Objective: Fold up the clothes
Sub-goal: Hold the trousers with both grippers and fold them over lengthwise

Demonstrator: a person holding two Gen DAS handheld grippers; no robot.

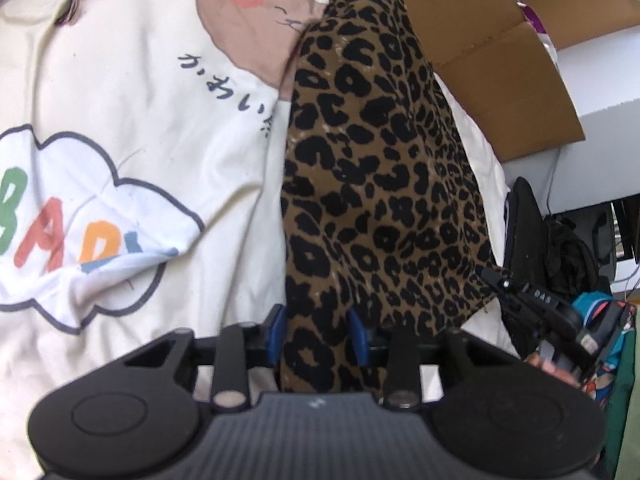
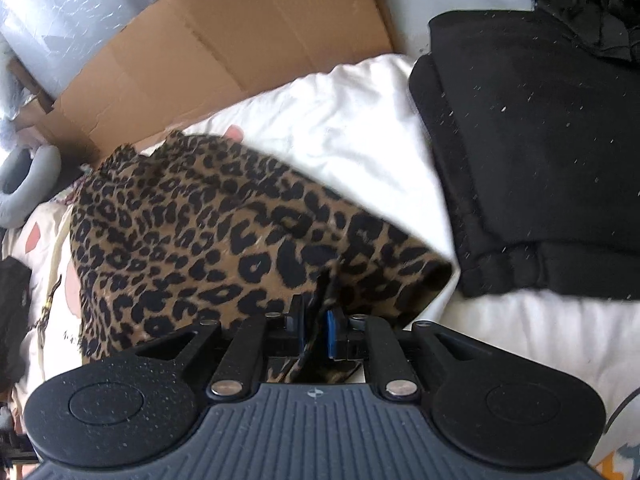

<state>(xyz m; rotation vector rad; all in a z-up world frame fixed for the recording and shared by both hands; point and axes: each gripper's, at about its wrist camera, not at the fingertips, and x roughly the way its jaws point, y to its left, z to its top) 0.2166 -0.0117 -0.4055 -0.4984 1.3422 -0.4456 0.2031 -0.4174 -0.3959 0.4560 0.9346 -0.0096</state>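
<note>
Leopard cloth (image 1: 372, 168) runs between the blue pads of the left gripper (image 1: 320, 334), whose jaws clamp a bunched edge of it. The right gripper (image 2: 316, 332) pinches another edge in nearly closed jaws. Between them the cloth lies spread over a cream printed sheet (image 1: 132, 120). Folded black clothes (image 2: 540, 152) sit just beside it on the right, and flattened cardboard (image 2: 224, 48) lies beyond.
</note>
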